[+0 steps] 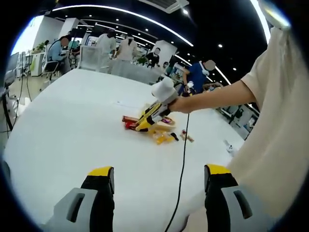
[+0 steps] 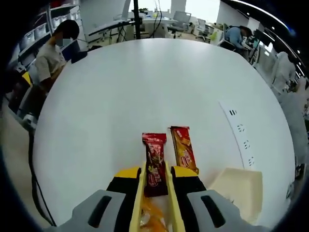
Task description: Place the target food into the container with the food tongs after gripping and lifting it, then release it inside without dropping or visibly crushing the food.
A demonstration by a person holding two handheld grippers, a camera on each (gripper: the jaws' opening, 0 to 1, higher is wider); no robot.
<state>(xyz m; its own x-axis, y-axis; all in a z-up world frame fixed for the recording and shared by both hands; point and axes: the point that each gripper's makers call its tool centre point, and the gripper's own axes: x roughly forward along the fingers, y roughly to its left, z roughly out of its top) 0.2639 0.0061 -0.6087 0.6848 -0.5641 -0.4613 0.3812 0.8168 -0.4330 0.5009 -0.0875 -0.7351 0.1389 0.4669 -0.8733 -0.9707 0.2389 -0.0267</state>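
Tongs (image 2: 155,203) half hide packet (image 2: 155,164) – grip unclear

On the table (image 2: 120,96) ahead of you, two snack packets lie side by side: one (image 2: 155,164) runs between your right gripper's (image 2: 156,180) jaws, the other (image 2: 183,149) just right of it. The container (image 2: 239,191) sits further right.

A wide white bench (image 2: 145,87) carries a dark red snack packet (image 2: 154,162), an orange-red packet (image 2: 183,147) just beside it, and a cream container (image 2: 239,191) nearby.
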